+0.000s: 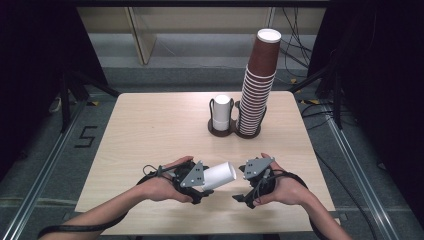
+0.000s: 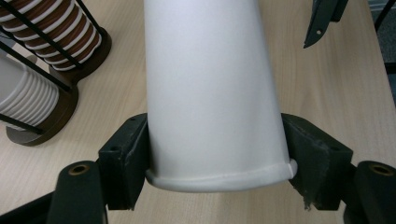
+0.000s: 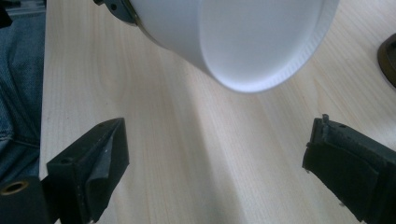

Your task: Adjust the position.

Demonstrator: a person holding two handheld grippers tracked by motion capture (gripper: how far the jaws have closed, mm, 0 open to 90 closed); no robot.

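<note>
A white paper cup (image 1: 220, 175) lies on its side above the near part of the table, base end pointing right. My left gripper (image 1: 202, 185) is shut on it, and in the left gripper view the pads (image 2: 130, 158) press both sides of the cup (image 2: 210, 93) just above its rolled rim. My right gripper (image 1: 240, 183) hovers just right of the cup's base with its jaws open and nothing between them. In the right gripper view the cup (image 3: 243, 42) hangs ahead of and above the open right gripper (image 3: 215, 168).
A dark twin-ring holder (image 1: 223, 132) stands at the back middle of the wooden table (image 1: 150, 130). It carries a short white cup stack (image 1: 221, 112) and a tall brown cup stack (image 1: 257, 85). The other gripper's jaw tip (image 2: 320, 23) shows ahead of the left one.
</note>
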